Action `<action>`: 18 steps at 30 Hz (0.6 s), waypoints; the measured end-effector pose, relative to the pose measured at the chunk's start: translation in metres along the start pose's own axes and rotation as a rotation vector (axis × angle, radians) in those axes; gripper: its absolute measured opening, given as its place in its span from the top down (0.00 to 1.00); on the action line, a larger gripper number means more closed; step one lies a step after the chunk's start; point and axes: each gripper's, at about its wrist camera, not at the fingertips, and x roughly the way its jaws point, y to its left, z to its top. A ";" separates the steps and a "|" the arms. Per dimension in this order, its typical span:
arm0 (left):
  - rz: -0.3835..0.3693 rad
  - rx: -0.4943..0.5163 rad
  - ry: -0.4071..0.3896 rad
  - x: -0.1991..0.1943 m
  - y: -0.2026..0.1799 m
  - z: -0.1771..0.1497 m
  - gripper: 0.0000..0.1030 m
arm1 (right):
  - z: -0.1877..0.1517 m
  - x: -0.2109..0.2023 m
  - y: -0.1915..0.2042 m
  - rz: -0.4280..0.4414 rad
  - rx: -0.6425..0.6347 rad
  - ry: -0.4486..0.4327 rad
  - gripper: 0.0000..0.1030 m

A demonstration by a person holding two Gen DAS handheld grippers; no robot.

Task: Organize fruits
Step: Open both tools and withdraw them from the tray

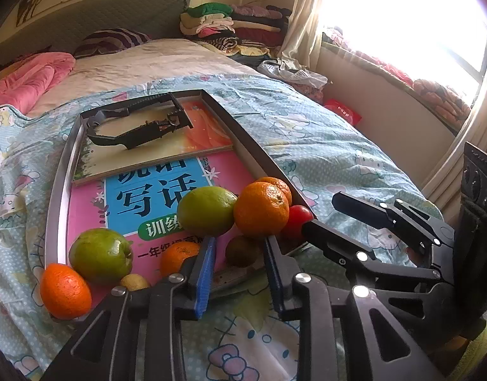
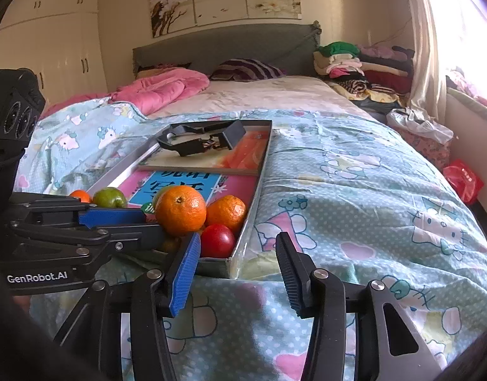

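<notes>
Your left gripper (image 1: 240, 273): jaws apart, empty, poised at the near edge of the tray (image 1: 57, 190), with a brown kiwi (image 1: 242, 250) lying in the gap ahead of them.

Your right gripper (image 2: 240, 273): jaws spread wide, empty, over the patterned bedsheet (image 2: 354, 190) just off the tray's near right corner.

Tray contents, near end, in the left wrist view:
- orange (image 1: 65, 290), near left corner
- green apple (image 1: 100, 255), touching that orange
- small yellowish fruit (image 1: 135, 282), partly hidden by your left gripper
- orange (image 1: 176, 255), behind the blue finger pad (image 1: 205, 279)
- large green citrus (image 1: 208, 211), centre
- large orange (image 1: 261, 212), touching the green citrus
- second orange (image 1: 280, 185), behind it against the right rim
- red tomato (image 1: 299, 220), near right corner

Tray contents, far end: pink and blue book (image 1: 141, 197); a second book (image 1: 167, 152) lying over it; a spare black gripper frame (image 1: 138, 127) on top.
</notes>
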 end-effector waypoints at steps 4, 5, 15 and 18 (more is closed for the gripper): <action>-0.001 -0.001 0.002 -0.001 0.000 0.000 0.66 | -0.001 0.000 -0.002 -0.013 0.006 0.003 0.50; -0.001 -0.001 0.002 -0.001 0.000 0.000 0.66 | -0.001 0.000 -0.002 -0.020 0.005 0.003 0.49; 0.000 -0.007 -0.010 -0.008 -0.001 -0.001 0.54 | -0.001 -0.003 -0.003 -0.032 0.011 -0.008 0.42; 0.006 -0.012 -0.022 -0.013 0.000 -0.001 0.50 | 0.000 -0.008 -0.004 -0.033 0.018 -0.030 0.39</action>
